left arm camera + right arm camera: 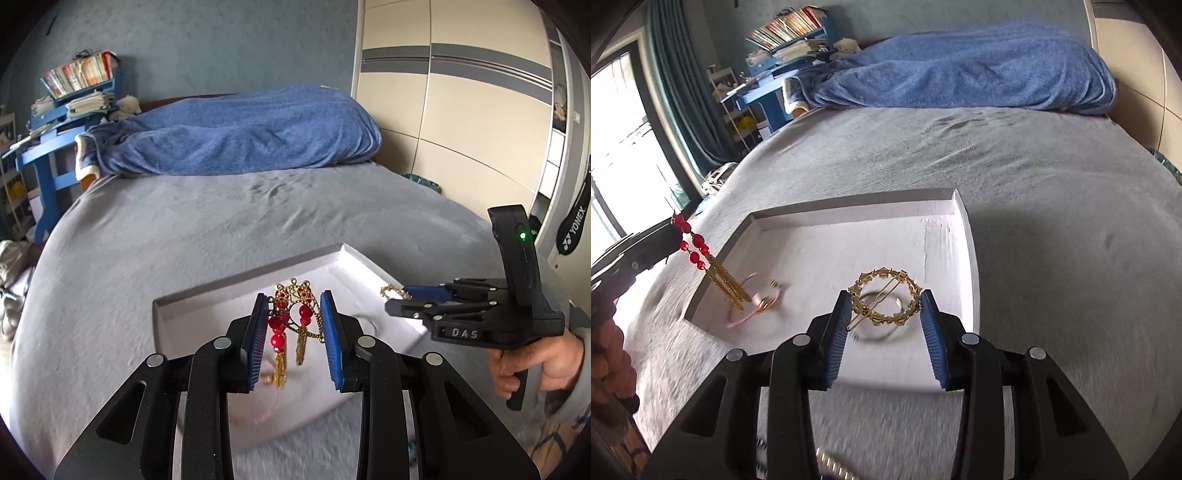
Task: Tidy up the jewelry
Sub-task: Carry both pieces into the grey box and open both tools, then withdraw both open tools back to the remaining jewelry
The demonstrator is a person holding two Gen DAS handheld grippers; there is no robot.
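Red-bead tassel earrings (291, 321): pinched in the left tool (295, 317) over the white tray (207, 295), lifted so the chains hang free; long axis vertical, gold tassels pointing down.
Gold wreath hair clip (884, 302): clamped across its ring by the right tool (886, 314), held flat above the tray; its pin runs diagonally.
Tray contents: pink bracelet (757, 306), silver ring (882, 328) below the clip.
Support: grey bed (221, 221).

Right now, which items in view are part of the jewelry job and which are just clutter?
Job:
- red-bead tassel earrings, held in the left tool
- gold ring-shaped hair clip, held in the right tool
- white tray
- pink bracelet and silver ring in the tray

Lying about:
- blue blanket
- blue desk with stacked books
- Yonex racket bag
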